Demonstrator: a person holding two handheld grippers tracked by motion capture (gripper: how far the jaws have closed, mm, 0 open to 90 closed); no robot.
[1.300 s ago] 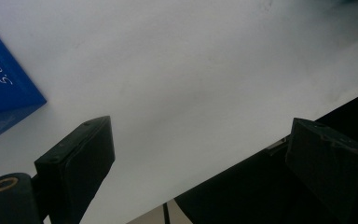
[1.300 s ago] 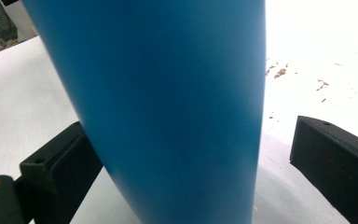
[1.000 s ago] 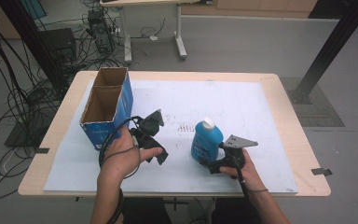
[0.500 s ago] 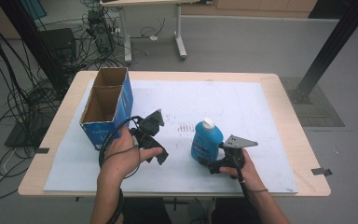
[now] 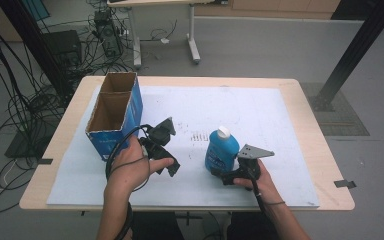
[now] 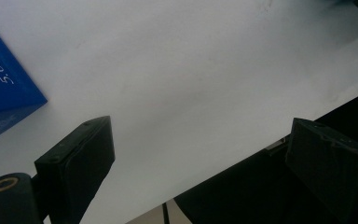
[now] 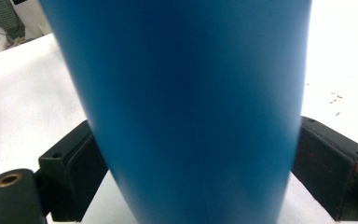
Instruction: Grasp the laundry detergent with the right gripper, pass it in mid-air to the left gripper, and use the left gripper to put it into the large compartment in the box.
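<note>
A blue bottle (image 5: pixel 221 150) with a white cap stands upright on the white sheet (image 5: pixel 260 115), right of centre. My right gripper (image 5: pixel 219 173) reaches it from the near side, low at its base. In the right gripper view the bottle (image 7: pixel 191 93) sits between the two black jaws, which have just been closing and now touch its sides. My left gripper (image 5: pixel 168 162) lies in the other hand beside an open blue cardboard box (image 5: pixel 114 116). Its jaws (image 6: pixel 200 140) stand wide apart over bare sheet, with nothing between them.
The box's blue corner (image 6: pixel 4 79) shows at the left of the left gripper view, and the table's near edge (image 6: pixel 242 154) runs across its lower right. Small dark marks (image 5: pixel 198 135) dot the sheet. Cables and a desk stand on the floor beyond the table.
</note>
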